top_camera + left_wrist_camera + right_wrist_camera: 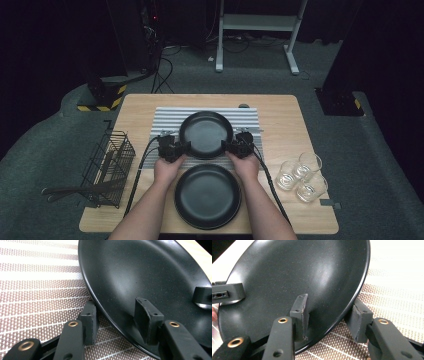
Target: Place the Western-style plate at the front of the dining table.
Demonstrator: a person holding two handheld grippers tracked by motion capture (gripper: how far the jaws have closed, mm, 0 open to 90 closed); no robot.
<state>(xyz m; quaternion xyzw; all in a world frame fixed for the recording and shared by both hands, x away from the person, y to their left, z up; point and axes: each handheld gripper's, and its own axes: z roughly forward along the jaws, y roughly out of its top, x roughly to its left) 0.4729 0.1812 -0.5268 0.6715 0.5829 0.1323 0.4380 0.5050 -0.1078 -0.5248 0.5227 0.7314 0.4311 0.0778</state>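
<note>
A black plate lies on a striped grey mat at the middle of the wooden table. My left gripper holds its left rim, and my right gripper holds its right rim. In the left gripper view, the left gripper straddles the plate, with one pad inside the dish and one outside against the rim. In the right gripper view, the right gripper grips the plate the same way. Each view shows the opposite gripper's jaw at the plate's far edge.
A second black plate sits near the table's front edge, between my forearms. A black wire rack with utensils stands at the left. Three clear glasses are grouped at the right. The mat extends beyond the held plate.
</note>
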